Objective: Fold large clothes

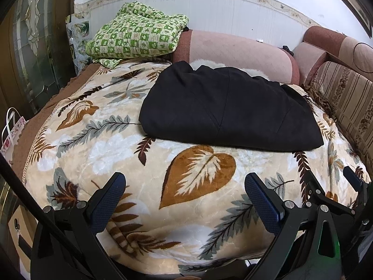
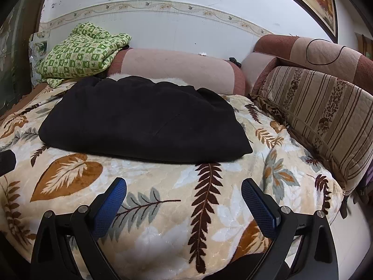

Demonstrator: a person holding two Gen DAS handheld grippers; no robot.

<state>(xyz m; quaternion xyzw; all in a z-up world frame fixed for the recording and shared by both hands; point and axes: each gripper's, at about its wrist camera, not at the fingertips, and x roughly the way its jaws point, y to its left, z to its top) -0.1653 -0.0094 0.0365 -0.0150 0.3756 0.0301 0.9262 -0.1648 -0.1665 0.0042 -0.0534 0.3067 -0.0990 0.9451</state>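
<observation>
A black garment [image 1: 228,107] lies folded into a thick rectangle on the leaf-patterned blanket [image 1: 116,144], with white fur showing at its far edge. In the right wrist view the same garment [image 2: 144,121] fills the middle of the bed. My left gripper [image 1: 184,182] hovers open over the blanket, short of the garment's near edge, with nothing between its blue-padded fingers. My right gripper [image 2: 184,186] is also open and empty, just in front of the garment. The right gripper also shows at the right edge of the left wrist view [image 1: 331,182].
A green checked quilt [image 1: 137,35] is bundled at the far left corner. A pink bolster [image 1: 240,51] lines the wall behind the garment. A striped cushion [image 2: 326,116] and a sofa back [image 2: 326,51] run along the right side. A gift bag [image 1: 11,135] stands left of the bed.
</observation>
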